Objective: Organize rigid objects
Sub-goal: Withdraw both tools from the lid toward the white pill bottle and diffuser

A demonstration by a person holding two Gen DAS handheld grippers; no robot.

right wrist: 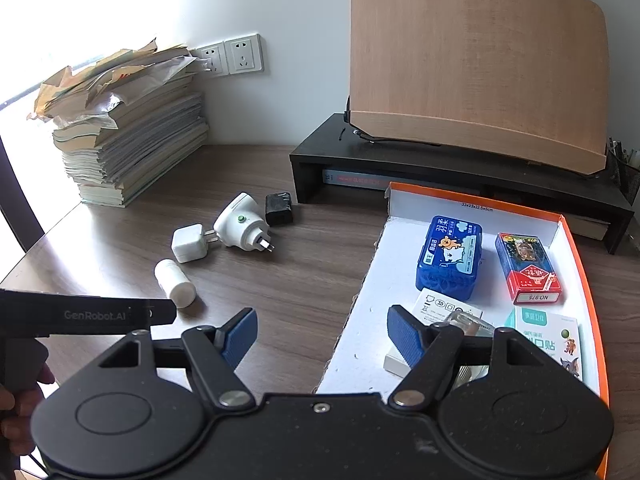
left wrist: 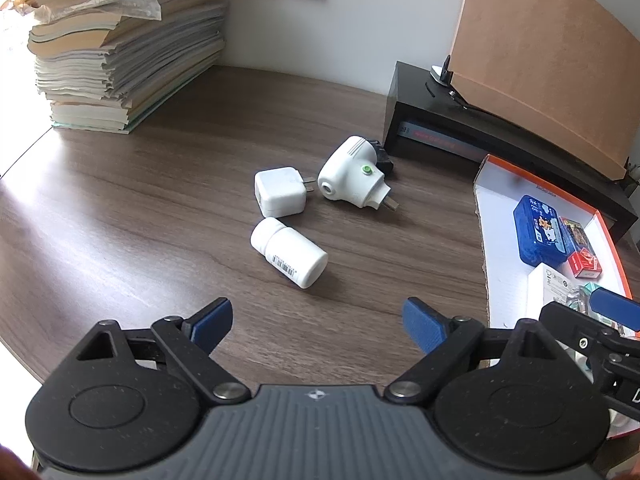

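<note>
On the wooden desk lie a white pill bottle point(left wrist: 289, 253) point(right wrist: 175, 283) on its side, a square white charger point(left wrist: 279, 192) point(right wrist: 189, 243), a rounded white plug adapter point(left wrist: 352, 174) point(right wrist: 240, 226) with a green button, and a small black adapter point(right wrist: 279, 208) behind it. My left gripper point(left wrist: 318, 326) hovers open just short of the bottle, nothing between its blue pads. My right gripper point(right wrist: 322, 338) is open over the left edge of the orange-rimmed white box point(right wrist: 576, 240) point(left wrist: 494, 248), also holding nothing. The box holds a blue tin point(right wrist: 450, 256), a red card pack point(right wrist: 528, 268) and other small packs.
A tall stack of papers and books point(left wrist: 124, 52) point(right wrist: 128, 132) fills the back left corner below wall sockets point(right wrist: 226, 56). A black monitor riser point(right wrist: 440, 168) point(left wrist: 460, 120) carrying a wooden board point(right wrist: 476, 64) stands behind the box. The left gripper's body point(right wrist: 80, 314) shows in the right wrist view.
</note>
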